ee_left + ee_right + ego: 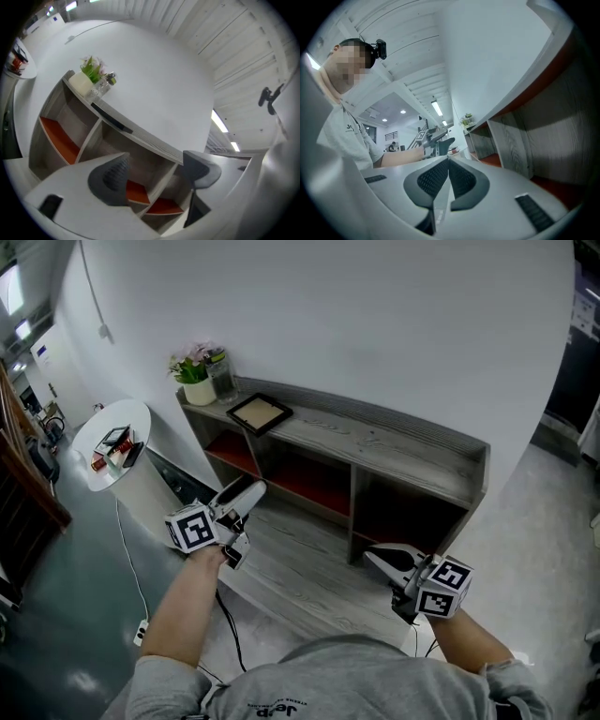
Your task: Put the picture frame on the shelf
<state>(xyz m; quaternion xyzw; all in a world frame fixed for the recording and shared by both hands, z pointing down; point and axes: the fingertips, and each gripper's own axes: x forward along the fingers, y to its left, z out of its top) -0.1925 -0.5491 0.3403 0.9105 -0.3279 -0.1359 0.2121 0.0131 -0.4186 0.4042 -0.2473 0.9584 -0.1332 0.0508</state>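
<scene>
Picture frame point(260, 413) on shelf point(394, 442) top, left gripper point(251, 495) jaws apart, right gripper point(375, 560) clenched

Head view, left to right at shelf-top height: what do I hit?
round white table → potted plant → picture frame, lying flat on the shelf top.

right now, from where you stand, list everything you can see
shelf unit: one, grey wood with red inner boards, against the white wall
picture frame: one, dark, flat on the shelf top, towards its left
potted plant: one, white pot, pink flowers, shelf top's left end
clear container: one, beside the plant
round table: one, white, left of the shelf, small items on it
left gripper: one, jaws apart, empty
right gripper: one, jaws together, empty
</scene>
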